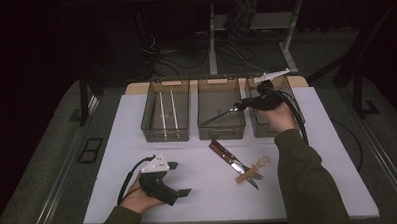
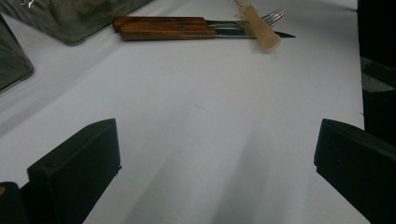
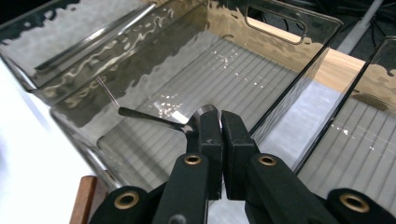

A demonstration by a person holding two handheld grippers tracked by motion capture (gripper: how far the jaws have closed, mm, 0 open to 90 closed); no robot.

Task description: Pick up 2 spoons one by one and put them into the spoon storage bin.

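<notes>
Best done slowly: bring the right gripper [image 1: 239, 107] low over the middle bin [image 1: 222, 135] before letting go, so that the metal spoon [image 1: 217, 116] drops a short way and lies flat along the ribbed floor; level the wrist first, since the handle juts out ahead of the jaws and slopes downward toward the near wall, and looks liable to catch on that rim; part the jaws only with the whole spoon inside the walls, then lift straight up and clear. Seen along the right gripper [image 3: 220, 119]: jaws clenched almost together, pinching the spoon [image 3: 149, 116] at its bowl end, with the thin handle sticking out to the side above the clear bin wall [image 3: 275, 23] and nothing else touching the pads. To one side of that gripper, the left bin [image 1: 166, 134] with two thin pale sticks inside; directly under its hand, the right bin [image 1: 267, 131]. Nearer the person than the grasping jaws, a wooden-handled knife [image 1: 223, 152] and fork [image 1: 248, 169] on the white table [image 1: 137, 144], crossed by a pale-handled piece [image 1: 252, 171], probably next for sorting. Resting low on the table, well apart from all that, the left gripper [image 1: 180, 178]: released, jaws spread wide around bare tabletop, gripping nothing [image 2: 217, 158], with that same cutlery ahead of it.
</notes>
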